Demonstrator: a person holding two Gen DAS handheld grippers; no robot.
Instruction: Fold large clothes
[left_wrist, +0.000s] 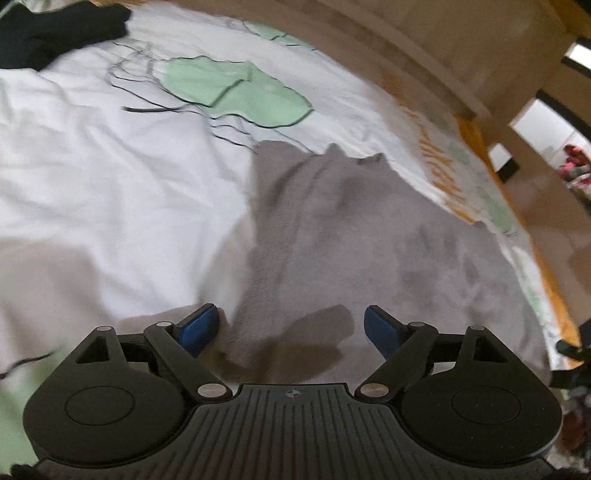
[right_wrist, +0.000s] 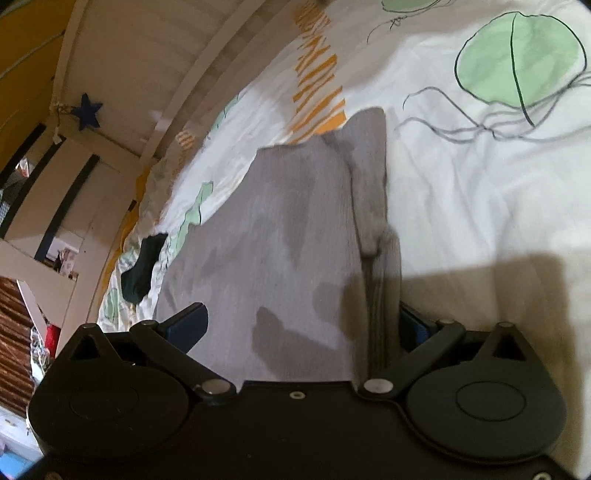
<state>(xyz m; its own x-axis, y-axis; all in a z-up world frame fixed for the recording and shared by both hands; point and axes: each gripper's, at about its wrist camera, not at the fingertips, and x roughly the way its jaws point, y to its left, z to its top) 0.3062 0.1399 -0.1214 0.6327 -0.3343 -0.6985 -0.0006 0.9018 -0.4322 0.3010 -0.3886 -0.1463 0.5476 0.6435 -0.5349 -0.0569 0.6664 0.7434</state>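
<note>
**Grey garment on a printed bed cover, seen from two hand-held grippers**

Landmark: the grey garment (left_wrist: 351, 236), lying spread flat on the bed cover (left_wrist: 110, 177). In the right wrist view the same grey garment (right_wrist: 280, 229) shows a thicker folded strip along its right edge, and darker patches mark its surface.

Left hand-held gripper (left_wrist: 291, 328): it hangs over the near edge of the garment, its blue-padded fingers (left_wrist: 201, 325) standing wide apart with nothing between them. Its shadow falls on the grey cloth just ahead.

Right hand-held gripper (right_wrist: 301, 325): also over the near edge of the garment, jaws spread wide. Grey cloth lies under the gap, and the folded strip runs down in front of the right finger; the pads are not seen pressing on it.

Surroundings: beyond the garment, the white cover carries green jellyfish drawings (right_wrist: 517, 62) in dark outline and orange striped marks (right_wrist: 317, 92). A dark sock (right_wrist: 142, 269) lies on the cover left of the garment in the right wrist view. A black cloth (left_wrist: 55, 29) lies far beyond the garment in the left wrist view. A blue star (right_wrist: 86, 110) hangs on the pale bed frame.

No readable writing, brand or label is visible.
</note>
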